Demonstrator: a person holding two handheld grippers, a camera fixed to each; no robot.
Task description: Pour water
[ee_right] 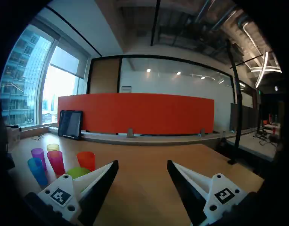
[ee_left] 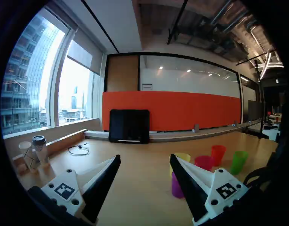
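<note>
Several coloured plastic cups stand together on the wooden table. In the left gripper view they sit to the right: a yellow cup (ee_left: 181, 158), a pink cup (ee_left: 203, 162), a red cup (ee_left: 218, 154), a green cup (ee_left: 239, 161) and a purple cup (ee_left: 177, 186) partly behind the right finger. My left gripper (ee_left: 144, 164) is open above the table, nothing between its fingers. In the right gripper view the cups stand at the left: purple (ee_right: 38, 158), yellow (ee_right: 52, 147), pink (ee_right: 56, 162), blue (ee_right: 37, 171), red (ee_right: 86, 161), green (ee_right: 77, 172). My right gripper (ee_right: 142, 167) is open and holds nothing.
A clear bottle with a dark lid (ee_left: 40, 149) stands on the window ledge at the left. A black tablet (ee_left: 129, 126) leans against the orange partition (ee_left: 171, 111). A black cable (ee_left: 79, 149) lies on the table (ee_left: 144, 180). A black pole (ee_right: 235, 124) rises at the table's right edge.
</note>
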